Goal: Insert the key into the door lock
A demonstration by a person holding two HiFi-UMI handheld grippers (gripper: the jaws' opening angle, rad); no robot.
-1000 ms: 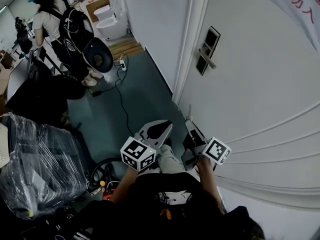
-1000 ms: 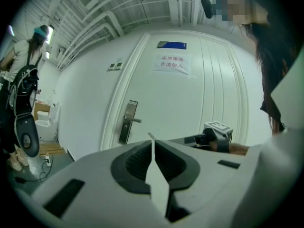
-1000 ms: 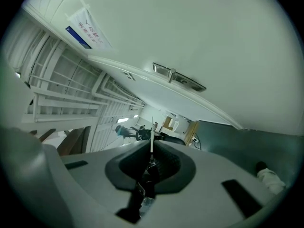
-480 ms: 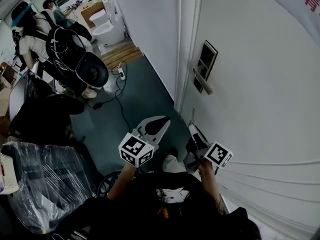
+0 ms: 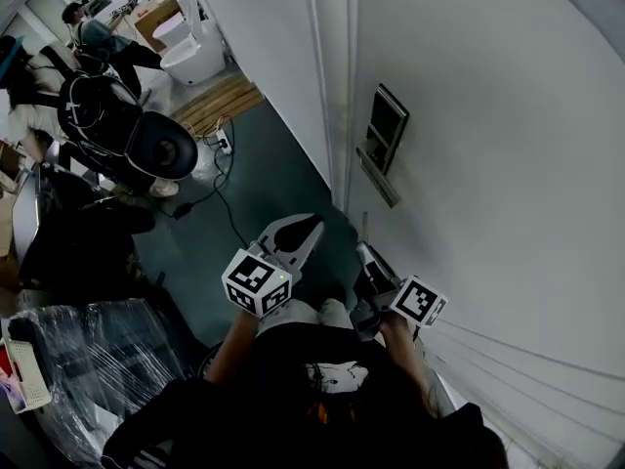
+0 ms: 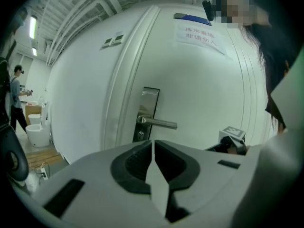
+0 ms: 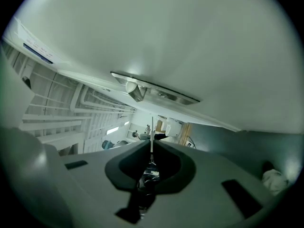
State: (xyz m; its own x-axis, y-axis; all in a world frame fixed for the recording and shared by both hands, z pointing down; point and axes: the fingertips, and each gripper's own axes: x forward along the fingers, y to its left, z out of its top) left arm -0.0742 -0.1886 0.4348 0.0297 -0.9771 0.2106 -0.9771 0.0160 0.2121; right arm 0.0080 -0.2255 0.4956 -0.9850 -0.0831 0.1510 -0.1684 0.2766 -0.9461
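The white door (image 5: 508,164) fills the right of the head view, with a dark lock plate (image 5: 387,125) and a silver lever handle (image 5: 377,176) near its left edge. My right gripper (image 5: 364,254) is shut on a thin metal key (image 5: 363,229) that points up at the handle from a short way below it. In the right gripper view the key (image 7: 152,129) rises from between the shut jaws toward the lock plate (image 7: 164,93). My left gripper (image 5: 309,225) is shut and empty, left of the right one. Its view shows the handle (image 6: 157,123) and the keyhole (image 6: 139,136) beneath.
The white door frame (image 5: 327,86) stands left of the lock. Behind me on the teal floor lie a black cable (image 5: 227,198) and a wooden pallet (image 5: 220,101) with a white toilet (image 5: 192,59). People (image 5: 103,106) stand at the far left, and plastic-wrapped goods (image 5: 88,360) sit at lower left.
The head view has swung, and the lock plate now sits lower and closer to both grippers. The right gripper still holds the key, and the left stays shut.
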